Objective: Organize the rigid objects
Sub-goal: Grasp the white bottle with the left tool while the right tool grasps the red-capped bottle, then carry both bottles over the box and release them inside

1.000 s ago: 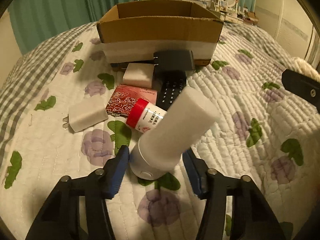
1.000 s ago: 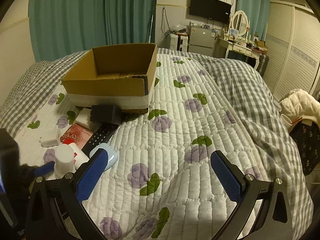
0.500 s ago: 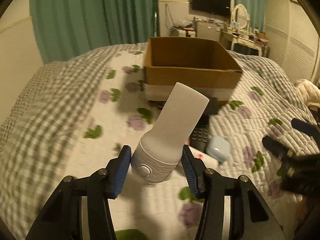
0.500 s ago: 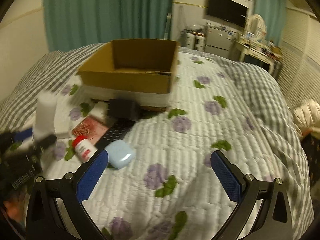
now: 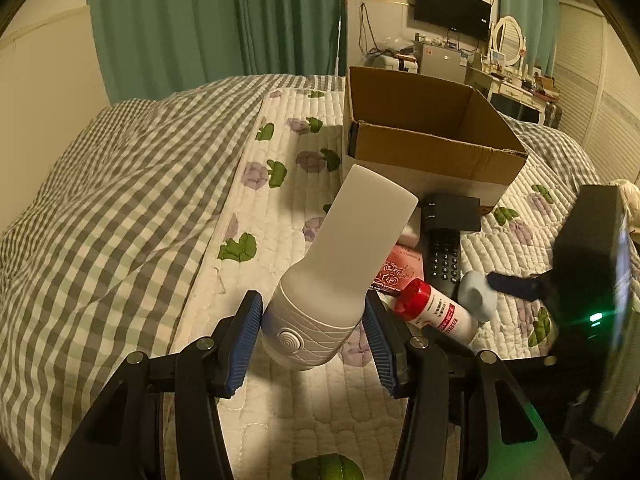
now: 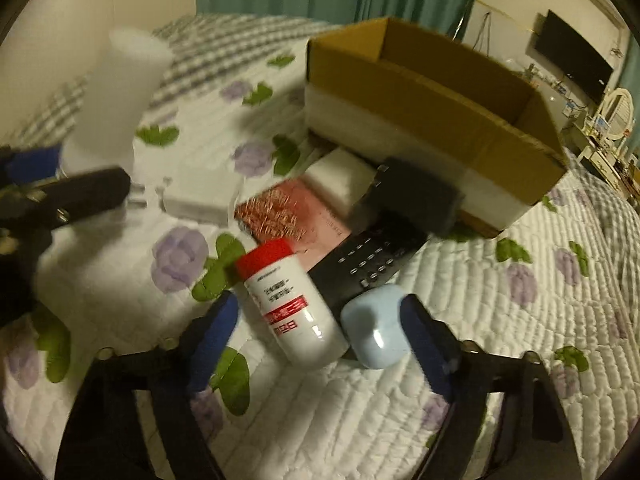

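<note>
Left gripper [image 5: 314, 334] clenched on one white lamp [image 5: 344, 264]. Right gripper [image 6: 320, 336] released, straddling one bottle [image 6: 294, 300] and one blue case [image 6: 376, 326].

White flashlight [image 5: 344, 264] tilted, held above quilt; cardboard box [image 5: 428, 140] open

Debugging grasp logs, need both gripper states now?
Left gripper: shut on the white lamp.
Right gripper: open, jaws either side of the bottle and blue case, holding nothing.
</note>
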Demonstrator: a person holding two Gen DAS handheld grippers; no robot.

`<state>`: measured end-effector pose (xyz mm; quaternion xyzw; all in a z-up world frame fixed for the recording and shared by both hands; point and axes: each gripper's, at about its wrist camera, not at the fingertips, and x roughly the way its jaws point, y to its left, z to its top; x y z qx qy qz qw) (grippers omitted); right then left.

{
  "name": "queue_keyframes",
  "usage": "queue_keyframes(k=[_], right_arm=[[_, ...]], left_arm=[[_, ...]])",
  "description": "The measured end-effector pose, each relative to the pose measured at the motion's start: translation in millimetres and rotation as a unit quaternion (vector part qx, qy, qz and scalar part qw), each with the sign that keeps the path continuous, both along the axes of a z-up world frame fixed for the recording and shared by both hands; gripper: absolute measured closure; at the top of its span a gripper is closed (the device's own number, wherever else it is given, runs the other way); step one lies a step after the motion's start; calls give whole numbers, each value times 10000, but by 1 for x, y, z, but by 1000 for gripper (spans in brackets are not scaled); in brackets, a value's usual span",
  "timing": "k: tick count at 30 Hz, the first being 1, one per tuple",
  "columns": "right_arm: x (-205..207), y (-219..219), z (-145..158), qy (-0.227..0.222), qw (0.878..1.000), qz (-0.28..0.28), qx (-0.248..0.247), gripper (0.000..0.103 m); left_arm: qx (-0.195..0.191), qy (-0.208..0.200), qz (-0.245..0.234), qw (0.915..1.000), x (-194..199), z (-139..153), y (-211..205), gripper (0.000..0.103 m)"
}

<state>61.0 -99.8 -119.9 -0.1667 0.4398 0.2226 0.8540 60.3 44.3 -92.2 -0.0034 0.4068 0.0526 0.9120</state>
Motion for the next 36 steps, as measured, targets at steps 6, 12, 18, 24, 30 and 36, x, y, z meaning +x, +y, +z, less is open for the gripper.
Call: queue_keyframes(k=[6, 12, 18, 24, 30, 36], right_arm=[[6, 12, -11, -31, 9998, 92, -182, 59], [6, 3, -6, 83, 9997, -78, 213, 65], [2, -33, 38, -61, 9943, -460, 965, 67], [12, -63, 112, -534, 9871, -699, 1338, 67], [34, -75, 185, -1191, 9819, -749, 1272, 67], [69, -83, 219, -1502, 9775, -800, 1248, 67]], left_arm=[[-75, 63, 18, 10000, 1, -3, 2, 51], [-107, 8, -15, 9999, -4, 4, -2, 51], [-363, -147, -209, 9990, -5, 26, -7, 51], [-324, -547, -395, 9972, 7, 66, -16, 51], [-290, -936, -505, 9939, 38, 103, -29, 51], [-266, -1163, -525, 9915, 89, 127, -37, 51]])
